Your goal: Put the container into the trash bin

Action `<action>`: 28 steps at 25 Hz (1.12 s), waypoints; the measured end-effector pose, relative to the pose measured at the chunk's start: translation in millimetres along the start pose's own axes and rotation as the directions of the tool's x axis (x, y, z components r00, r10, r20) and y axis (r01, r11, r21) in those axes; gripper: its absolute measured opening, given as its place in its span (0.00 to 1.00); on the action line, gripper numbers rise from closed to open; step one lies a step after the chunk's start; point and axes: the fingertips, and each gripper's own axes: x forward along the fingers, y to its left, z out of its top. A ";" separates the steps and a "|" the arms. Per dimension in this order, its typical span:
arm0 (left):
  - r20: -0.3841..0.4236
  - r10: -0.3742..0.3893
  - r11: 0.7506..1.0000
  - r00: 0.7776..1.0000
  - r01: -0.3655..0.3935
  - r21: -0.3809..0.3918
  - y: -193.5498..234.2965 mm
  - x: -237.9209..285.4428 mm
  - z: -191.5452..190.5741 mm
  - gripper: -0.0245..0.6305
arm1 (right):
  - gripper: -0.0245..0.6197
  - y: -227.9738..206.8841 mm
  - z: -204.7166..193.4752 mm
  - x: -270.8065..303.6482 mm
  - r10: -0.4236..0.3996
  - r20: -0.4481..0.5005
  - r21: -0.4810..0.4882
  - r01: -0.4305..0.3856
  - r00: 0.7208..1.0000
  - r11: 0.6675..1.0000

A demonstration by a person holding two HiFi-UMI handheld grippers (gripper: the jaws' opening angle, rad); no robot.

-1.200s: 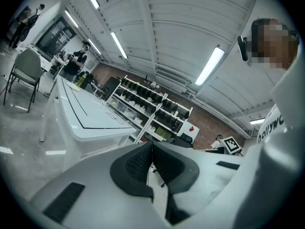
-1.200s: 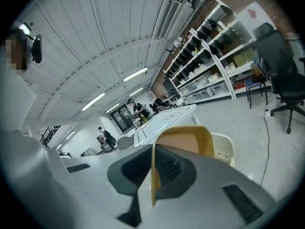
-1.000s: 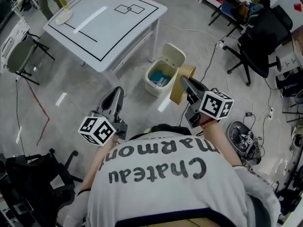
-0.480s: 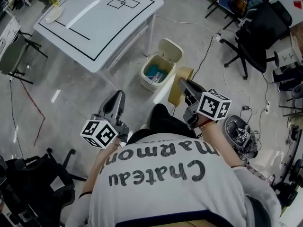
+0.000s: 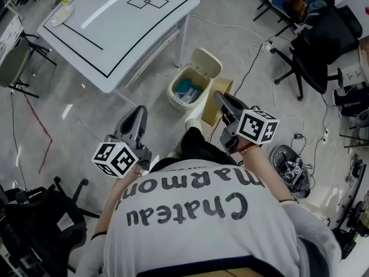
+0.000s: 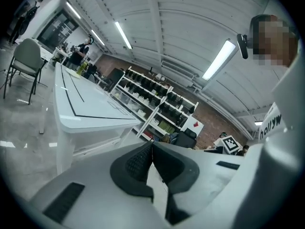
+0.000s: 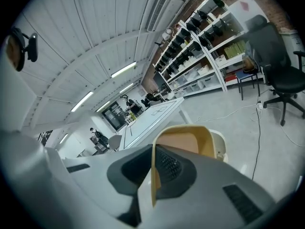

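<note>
A tan, tray-like container (image 5: 215, 100) (image 7: 188, 140) hangs from my right gripper (image 5: 221, 101) (image 7: 153, 175), whose jaws are shut on its edge. It is held over the floor just right of the white trash bin (image 5: 188, 90), whose lid (image 5: 207, 62) stands open; something blue lies inside. In the right gripper view the bin's pale rim (image 7: 218, 146) shows behind the container. My left gripper (image 5: 137, 120) (image 6: 151, 168) is shut with nothing in it, low at the left, apart from the bin.
A white table (image 5: 115, 27) with black lines stands beyond the bin at upper left. Black office chairs (image 5: 314, 45) and cables (image 5: 253, 62) lie to the right. A grey chair (image 5: 14, 56) stands at far left. My leg and shoe (image 5: 193, 126) are near the bin.
I have stepped closer to the bin; both grippers and the held container kept their pose. A shoe has come into view near the bin.
</note>
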 end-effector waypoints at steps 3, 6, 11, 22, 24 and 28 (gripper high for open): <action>0.009 0.019 1.000 1.000 -0.019 0.005 1.5 18.8 6.8 0.07 | 0.09 -13.9 18.2 11.7 0.009 -0.003 -0.003 -0.009 1.000 1.000; 0.021 0.053 0.999 0.998 -0.053 -0.004 6.9 37.9 12.2 0.07 | 0.09 -24.9 34.9 27.9 0.032 -0.027 -0.020 -0.033 0.999 0.999; 0.036 0.101 0.995 0.994 -0.100 -0.026 15.4 76.7 19.9 0.07 | 0.09 -45.6 65.6 57.3 0.074 -0.081 -0.088 -0.081 0.994 0.993; 0.040 0.192 0.980 0.980 -0.190 -0.065 25.4 159.7 6.4 0.07 | 0.09 -77.9 90.2 122.7 0.263 -0.211 -0.049 -0.279 0.941 0.959; 0.038 0.209 0.976 0.977 -0.206 -0.071 26.5 170.9 -0.1 0.07 | 0.09 -84.1 86.6 134.7 0.279 -0.251 -0.062 -0.303 0.927 0.951; 0.023 0.235 0.970 0.972 -0.233 -0.070 31.4 181.0 -12.4 0.07 | 0.09 -89.2 68.9 157.3 0.322 -0.314 -0.048 -0.354 0.893 0.934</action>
